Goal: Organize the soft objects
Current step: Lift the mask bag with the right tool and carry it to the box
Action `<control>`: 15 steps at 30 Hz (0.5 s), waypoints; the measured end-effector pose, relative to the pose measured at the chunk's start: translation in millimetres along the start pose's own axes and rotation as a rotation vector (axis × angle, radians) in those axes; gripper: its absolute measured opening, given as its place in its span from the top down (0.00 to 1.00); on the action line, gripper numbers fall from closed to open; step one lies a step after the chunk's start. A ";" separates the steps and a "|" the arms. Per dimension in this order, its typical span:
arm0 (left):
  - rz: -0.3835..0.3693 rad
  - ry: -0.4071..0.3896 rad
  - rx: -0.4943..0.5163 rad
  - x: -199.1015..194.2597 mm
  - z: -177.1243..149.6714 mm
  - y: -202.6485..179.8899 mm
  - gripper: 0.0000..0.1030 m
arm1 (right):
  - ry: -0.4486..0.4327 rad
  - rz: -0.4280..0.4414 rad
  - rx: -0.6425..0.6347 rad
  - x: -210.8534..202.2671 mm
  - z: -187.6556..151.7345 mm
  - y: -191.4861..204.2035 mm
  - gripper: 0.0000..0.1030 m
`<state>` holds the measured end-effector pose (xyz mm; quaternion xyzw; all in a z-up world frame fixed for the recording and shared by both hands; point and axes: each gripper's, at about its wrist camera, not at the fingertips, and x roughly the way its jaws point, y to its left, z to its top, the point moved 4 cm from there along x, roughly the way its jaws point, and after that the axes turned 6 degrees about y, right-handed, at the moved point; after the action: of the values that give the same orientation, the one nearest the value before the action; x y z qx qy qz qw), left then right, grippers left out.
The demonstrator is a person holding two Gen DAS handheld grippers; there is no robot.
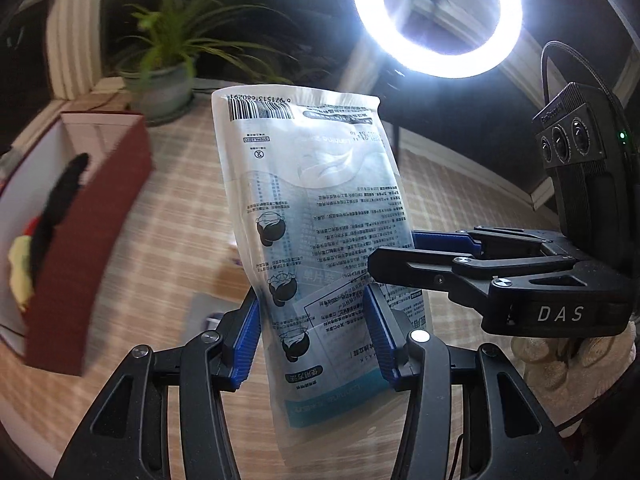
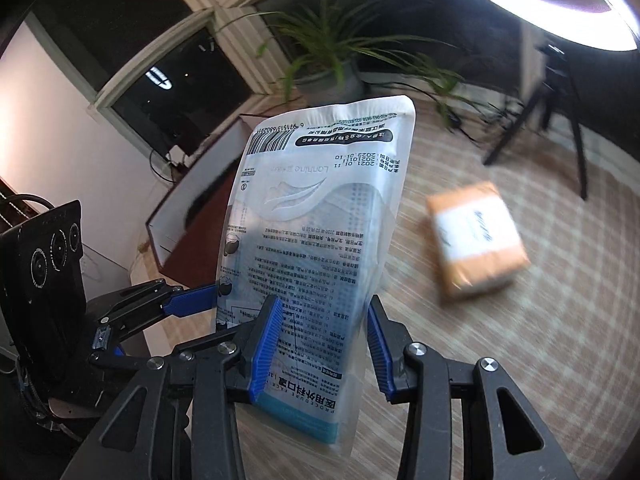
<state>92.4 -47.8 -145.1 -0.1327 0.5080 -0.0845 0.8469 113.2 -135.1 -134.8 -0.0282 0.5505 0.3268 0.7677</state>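
A clear plastic pack of face masks (image 1: 316,216) with printed text and a barcode stands upright in the air above the checked tablecloth. My left gripper (image 1: 312,332) is shut on its lower part, blue pads pressing both sides. My right gripper (image 2: 320,340) is shut on the same pack (image 2: 316,224) from the other side; it shows at the right of the left wrist view (image 1: 420,256). A red-brown open box (image 1: 80,236) stands to the left with a black soft item (image 1: 60,204) and a yellow one (image 1: 20,272) inside.
An orange and white packet (image 2: 476,236) lies on the cloth to the right. A potted plant (image 1: 164,80) stands at the back. A ring light (image 1: 436,16) on a tripod (image 2: 560,112) shines from the far right. A cream knitted item (image 1: 568,364) lies at the right.
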 end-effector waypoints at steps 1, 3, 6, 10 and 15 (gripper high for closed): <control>0.004 -0.003 -0.004 -4.3 1.5 7.8 0.53 | 0.000 0.001 -0.007 2.8 5.3 7.9 0.63; 0.011 -0.011 -0.021 -14.7 6.3 30.1 0.53 | -0.002 0.005 -0.025 11.0 17.3 27.5 0.63; 0.023 -0.021 -0.042 -28.6 13.0 60.5 0.53 | -0.003 0.012 -0.048 22.4 36.6 54.7 0.63; 0.051 -0.038 -0.059 -47.8 22.6 100.4 0.53 | -0.006 0.029 -0.077 41.9 62.0 93.1 0.63; 0.088 -0.061 -0.074 -73.6 38.7 150.9 0.53 | -0.004 0.058 -0.101 67.7 94.3 138.0 0.63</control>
<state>93.3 121.5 -113.0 -0.1442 0.4898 -0.0242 0.8595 129.8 43.0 -112.6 -0.0504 0.5323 0.3764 0.7566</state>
